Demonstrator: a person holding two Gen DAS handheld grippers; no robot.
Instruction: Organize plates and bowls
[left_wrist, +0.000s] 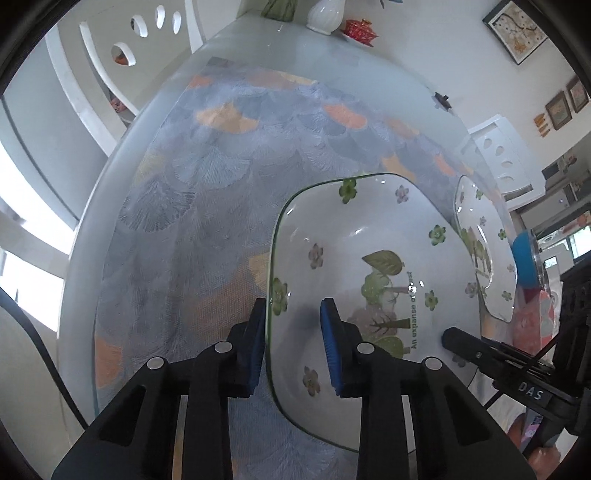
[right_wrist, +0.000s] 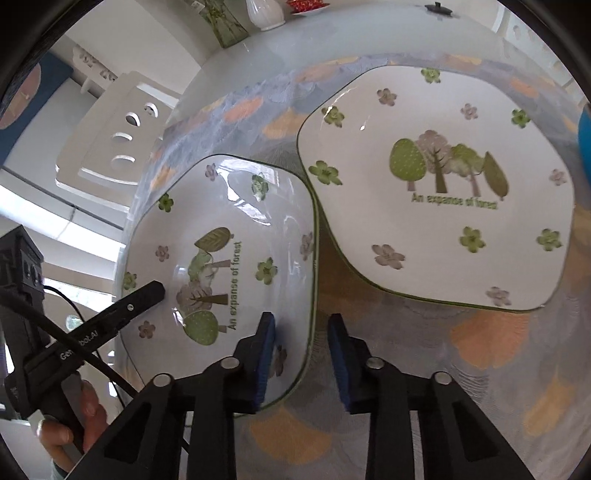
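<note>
Left wrist view: desk (left_wrist: 207, 192) fills the frame, glass top over a cloth with grey-blue and orange fan shapes. White chair (left_wrist: 110, 74) upper left, bright windows at left edge, framed pictures (left_wrist: 517, 31) on the wall upper right, white vase (left_wrist: 325, 14) and red dish (left_wrist: 360, 29) at the far desk end, top centre. Bowl (left_wrist: 369, 258), square, white with trees and flowers, empty, sits lower centre-right. Left claw (left_wrist: 293, 347) narrow, straddling the bowl's left rim, one pad outside, one inside; whether the pads press I cannot tell. Plate (left_wrist: 487, 240) just beyond the bowl at right, empty.

Right wrist view: right claw (right_wrist: 303, 354) narrow, straddling the bowl's (right_wrist: 229, 258) right rim the same way, contact unclear. Plate (right_wrist: 443, 184) upper right, flat on the cloth, edge close beside the bowl. Person's hand (right_wrist: 70, 424) lower left.
</note>
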